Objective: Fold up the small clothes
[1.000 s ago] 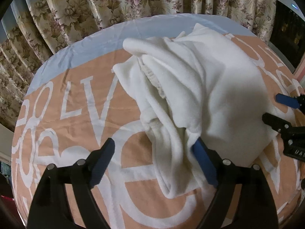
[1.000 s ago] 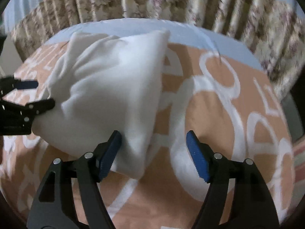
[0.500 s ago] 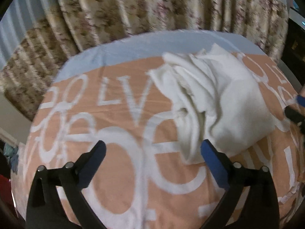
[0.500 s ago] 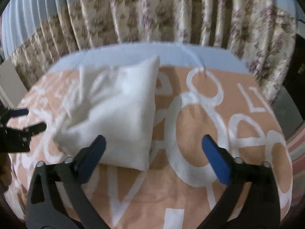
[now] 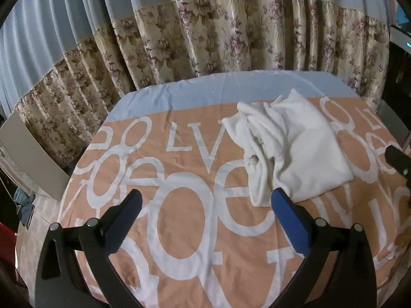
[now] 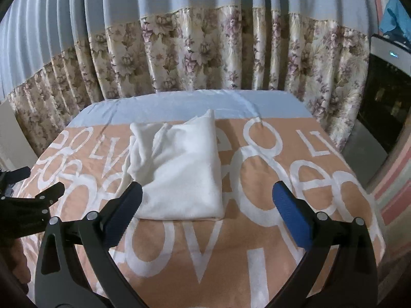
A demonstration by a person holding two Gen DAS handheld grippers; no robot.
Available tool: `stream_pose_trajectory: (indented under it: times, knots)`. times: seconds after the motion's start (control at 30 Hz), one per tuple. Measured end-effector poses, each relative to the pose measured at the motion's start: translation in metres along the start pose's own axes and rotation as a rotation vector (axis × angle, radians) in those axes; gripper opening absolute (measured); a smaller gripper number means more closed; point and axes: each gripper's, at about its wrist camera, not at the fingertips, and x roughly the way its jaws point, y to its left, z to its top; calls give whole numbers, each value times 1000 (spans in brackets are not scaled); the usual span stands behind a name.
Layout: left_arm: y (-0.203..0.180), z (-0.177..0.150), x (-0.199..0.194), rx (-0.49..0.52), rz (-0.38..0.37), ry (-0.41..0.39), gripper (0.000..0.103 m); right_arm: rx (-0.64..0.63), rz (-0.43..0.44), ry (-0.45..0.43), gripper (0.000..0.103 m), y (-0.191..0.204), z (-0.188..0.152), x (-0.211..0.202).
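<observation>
White cloth (image 6: 179,169) lay folded on the far middle of the orange blanket (image 6: 257,243), left gripper (image 5: 205,218) wide open, holding nothing, right gripper (image 6: 205,215) wide open too, flowery curtain (image 6: 205,51) behind

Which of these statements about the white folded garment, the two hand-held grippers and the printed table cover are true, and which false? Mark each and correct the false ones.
1. The white fleecy folded garment lies on the peach cloth cover with large white letters. True.
2. The right hand-held gripper is shut on the garment. False: its blue-padded jaws stand wide open and hold nothing.
3. The left hand-held gripper is open and holds nothing. True.
4. The garment is spread out flat in a single layer. False: it is folded into a compact bundle, with bunched layers along one side.
5. A floral pleated curtain hangs behind the table. True.
</observation>
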Motion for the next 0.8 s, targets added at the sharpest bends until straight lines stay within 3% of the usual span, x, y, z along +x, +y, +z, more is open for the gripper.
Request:
stream_pose_trajectory:
  times: [0.27,0.5,0.8]
  knots:
    - [4,7,-43,-48,16,-44,101,8,-30,-9,100,8,12,-31]
    - [7,16,-80,-70,12,-133,101,-25,-101,-115,100,17,23,-67]
    - [18,19,-92,-116,6,-159,101,-30,-101,-133,100,17,27,-75]
